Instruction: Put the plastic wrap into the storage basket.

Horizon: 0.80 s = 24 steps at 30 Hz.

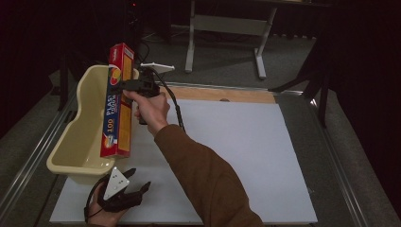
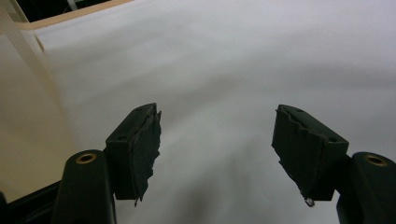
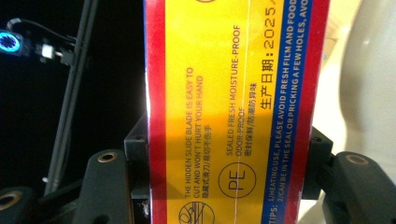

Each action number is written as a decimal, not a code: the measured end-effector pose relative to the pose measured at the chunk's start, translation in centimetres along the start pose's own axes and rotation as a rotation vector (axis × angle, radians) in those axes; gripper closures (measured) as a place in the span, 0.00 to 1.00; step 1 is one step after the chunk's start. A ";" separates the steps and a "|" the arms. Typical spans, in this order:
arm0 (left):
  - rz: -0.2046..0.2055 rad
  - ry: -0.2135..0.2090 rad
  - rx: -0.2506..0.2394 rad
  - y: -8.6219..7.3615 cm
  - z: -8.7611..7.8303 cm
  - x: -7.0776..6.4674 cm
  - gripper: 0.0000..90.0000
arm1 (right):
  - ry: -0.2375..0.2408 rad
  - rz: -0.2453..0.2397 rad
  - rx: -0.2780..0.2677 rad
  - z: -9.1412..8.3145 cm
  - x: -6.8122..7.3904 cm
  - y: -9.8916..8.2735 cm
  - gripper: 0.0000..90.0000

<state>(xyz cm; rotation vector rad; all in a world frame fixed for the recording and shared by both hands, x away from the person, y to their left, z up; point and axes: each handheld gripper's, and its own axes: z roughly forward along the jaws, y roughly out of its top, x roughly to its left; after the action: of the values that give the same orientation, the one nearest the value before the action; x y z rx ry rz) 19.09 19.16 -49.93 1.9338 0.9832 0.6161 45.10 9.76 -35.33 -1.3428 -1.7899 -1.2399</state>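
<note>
At eight o'clock on the worktop [image 1: 246,156], the left gripper [image 1: 137,182] rests with jaws wide and empty. At ten o'clock, over the cream tub [image 1: 75,137], whose visible inside looks bare, the right gripper [image 1: 124,85] clamps the cling-film box [image 1: 117,101]: light, stiff cardboard, glossy and crushable, best held mid-length.

The white rectangular tabletop sheet [image 1: 236,156] is overlooked from above; it is seen close (lower frame) from the left gripper view [image 2: 224,60]; the long red-and-yellow cardboard film box [image 3: 233,112] is faced very closely.
</note>
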 end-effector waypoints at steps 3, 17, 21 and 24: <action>-0.001 -0.002 -0.001 0.0 0.0 0.1 0.36 | 0.038 0.031 -0.024 0.4 0.1 -0.2 0.44; -0.008 -0.003 -0.012 0.0 0.0 0.1 0.36 | 0.066 0.056 -0.090 2.3 0.6 -0.7 0.44; -0.006 -0.002 -0.014 0.0 -0.1 0.1 0.36 | 0.041 0.061 -0.091 3.1 0.4 -1.0 0.44; -0.006 -0.004 -0.011 0.0 -0.1 0.1 0.36 | 0.023 0.071 -0.089 3.6 -0.1 -1.2 0.44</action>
<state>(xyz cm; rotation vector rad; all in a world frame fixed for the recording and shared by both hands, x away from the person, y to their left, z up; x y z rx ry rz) 19.10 19.28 -49.87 1.9212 0.9813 0.6124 44.33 12.99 -37.24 -1.4231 -1.6741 -1.3052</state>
